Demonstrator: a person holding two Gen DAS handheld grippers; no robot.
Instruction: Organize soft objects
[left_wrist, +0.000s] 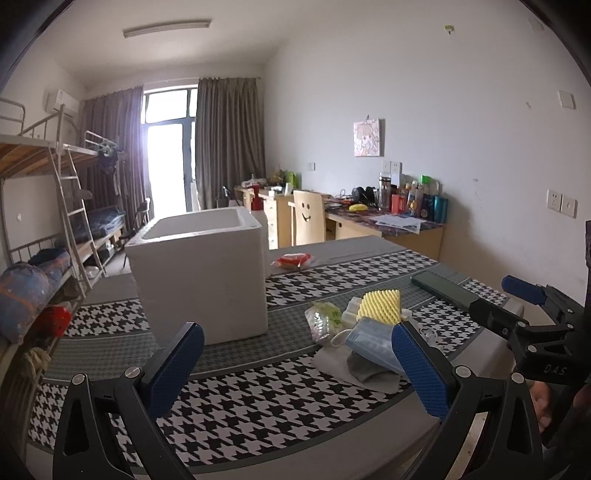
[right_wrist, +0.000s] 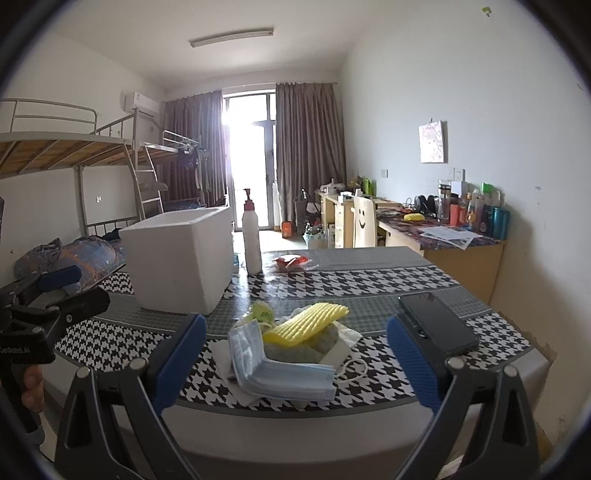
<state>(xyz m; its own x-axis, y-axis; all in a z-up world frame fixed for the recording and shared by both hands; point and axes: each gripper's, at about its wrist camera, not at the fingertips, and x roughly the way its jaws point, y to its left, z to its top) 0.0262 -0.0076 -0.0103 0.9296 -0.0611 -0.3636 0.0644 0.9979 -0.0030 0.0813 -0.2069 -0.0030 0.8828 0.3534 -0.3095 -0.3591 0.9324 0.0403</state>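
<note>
Masks (right_wrist: 284, 373) in a pale blue stack lie at the near edge of the table (right_wrist: 369, 284), at the front of a small heap: a yellow ribbed foam sheet (right_wrist: 310, 323) rests on top behind them, a grey cloth (right_wrist: 306, 350) sits under the foam, and a clear bag with green print (right_wrist: 260, 314) is tucked at the heap's far left. The white foam box (right_wrist: 181, 258) stands open-topped well beyond and to the left, with a white pump bottle (right_wrist: 251, 236) just beside it.

The right tongs (right_wrist: 297, 360) are spread wide and empty, and the heap sits almost squarely between their blue pads, slightly ahead and below. The mask stack's long axis runs roughly across the tongs' opening, angled a little toward the near right. The left tongs (left_wrist: 297, 367) are also spread and holding nothing; from their camera the heap lies off toward the right pad, so I judge the right hand's tongs the nearer and better lined up. A dark phone (right_wrist: 437, 323) lies just beside the right pad, apart from the heap. A straight descent onto the masks looks like the likely next move, with the box then up and leftward.
</note>
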